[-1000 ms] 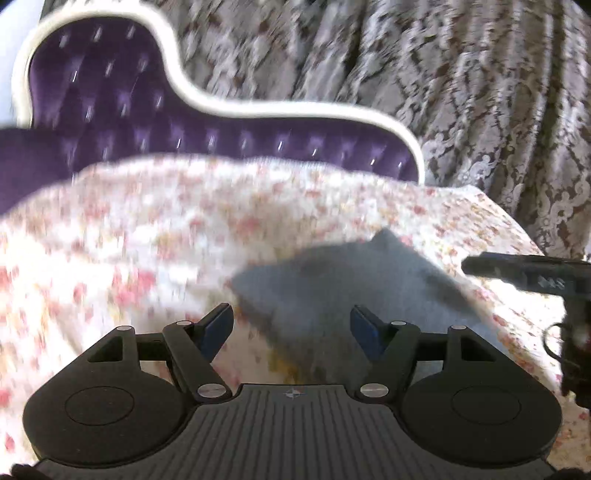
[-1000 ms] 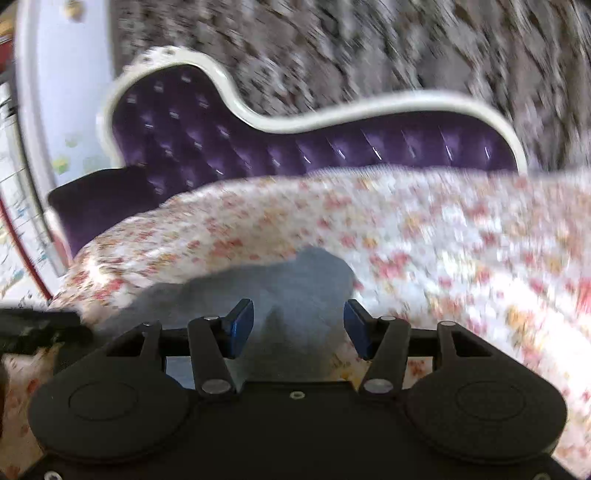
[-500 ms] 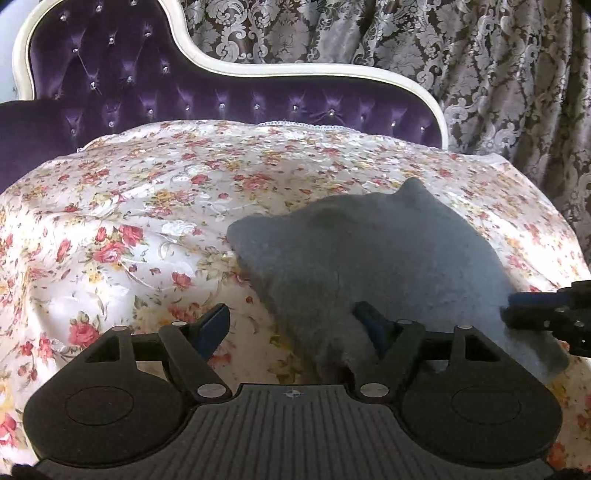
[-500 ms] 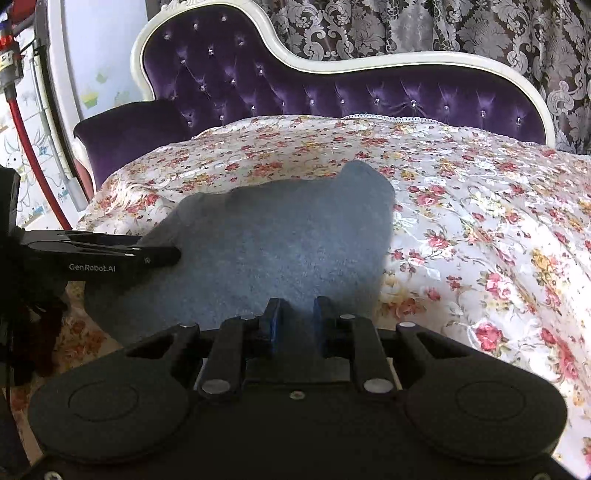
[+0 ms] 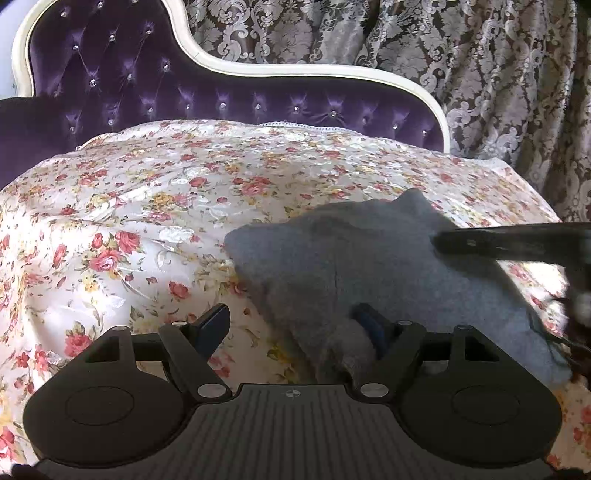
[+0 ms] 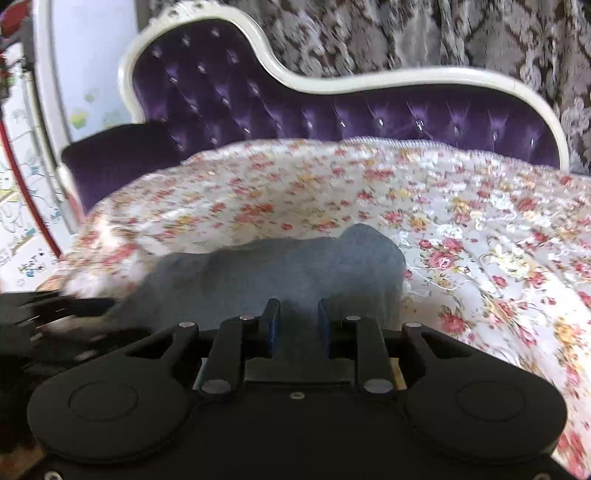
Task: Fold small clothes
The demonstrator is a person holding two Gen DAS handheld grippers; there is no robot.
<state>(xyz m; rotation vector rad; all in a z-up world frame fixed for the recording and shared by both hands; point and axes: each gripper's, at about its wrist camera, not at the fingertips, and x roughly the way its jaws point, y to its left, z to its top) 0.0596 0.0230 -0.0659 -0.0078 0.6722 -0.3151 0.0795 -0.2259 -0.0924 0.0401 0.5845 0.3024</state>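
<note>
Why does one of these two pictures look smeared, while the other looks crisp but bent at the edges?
Right wrist view: motion blur smears the curtain and the floral cover; the grey cloth looks soft. Left wrist view: sharp, with the cover's roses distinct; the fisheye lens bows the sofa's white frame, and daylight puts a sheen on the satin.

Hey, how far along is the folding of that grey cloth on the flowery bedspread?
Hardly begun. The grey cloth lies on the flowery bedspread, spread out, and no neat fold shows yet. In hand: the left tool is open with one finger under the cloth's near edge; the right tool is partly closed over it. All folding remains.
</note>
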